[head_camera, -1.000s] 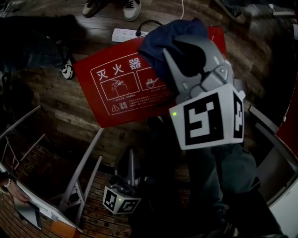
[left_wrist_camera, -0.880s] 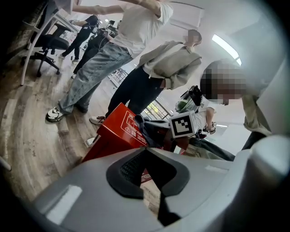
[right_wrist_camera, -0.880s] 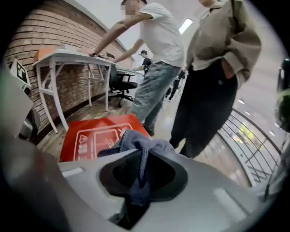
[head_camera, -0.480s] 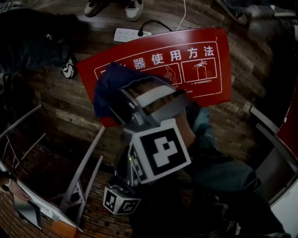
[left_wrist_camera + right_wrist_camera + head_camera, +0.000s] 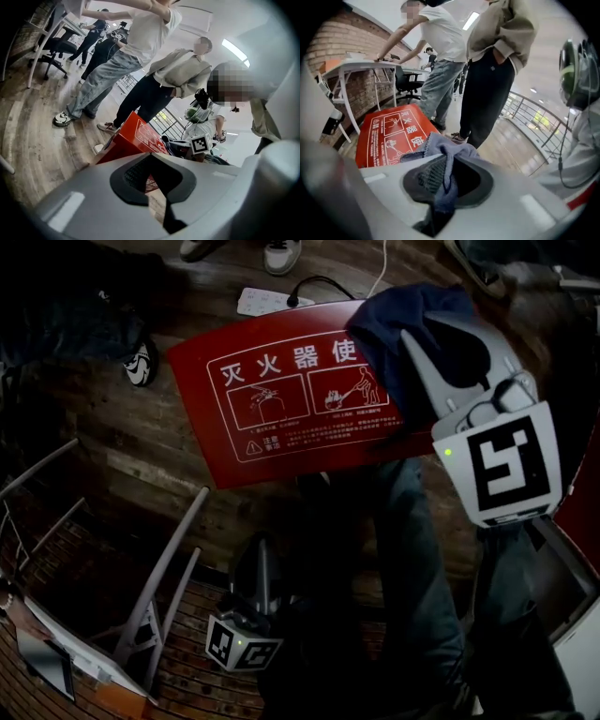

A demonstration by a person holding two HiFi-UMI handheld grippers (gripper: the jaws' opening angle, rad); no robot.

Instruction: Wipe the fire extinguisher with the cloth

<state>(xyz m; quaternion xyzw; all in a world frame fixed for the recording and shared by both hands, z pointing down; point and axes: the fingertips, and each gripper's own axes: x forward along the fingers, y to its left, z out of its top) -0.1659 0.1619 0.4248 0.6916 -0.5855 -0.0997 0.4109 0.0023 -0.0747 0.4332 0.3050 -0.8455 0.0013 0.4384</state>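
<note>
The flat red fire-extinguisher box with white printed instructions (image 5: 281, 409) lies on the wooden plank floor (image 5: 141, 456), its long axis running left to right. Over its right end, the right gripper (image 5: 436, 334) pinches a dark blue cloth (image 5: 384, 324). The left gripper (image 5: 261, 554), pressed together and empty, hangs well apart.

A person in a white T-shirt (image 5: 145, 28) and a person in a grey hooded top (image 5: 183, 70) stand on the wood-plank floor (image 5: 122, 446) near a brick wall (image 5: 337, 42). A white power strip (image 5: 261, 303) and its black cable (image 5: 319, 282) lie near a pair of sneakers (image 5: 283, 251). A black office chair (image 5: 58, 47) sits beside a white table (image 5: 361, 65), and a metal railing (image 5: 529, 112) runs beyond.
</note>
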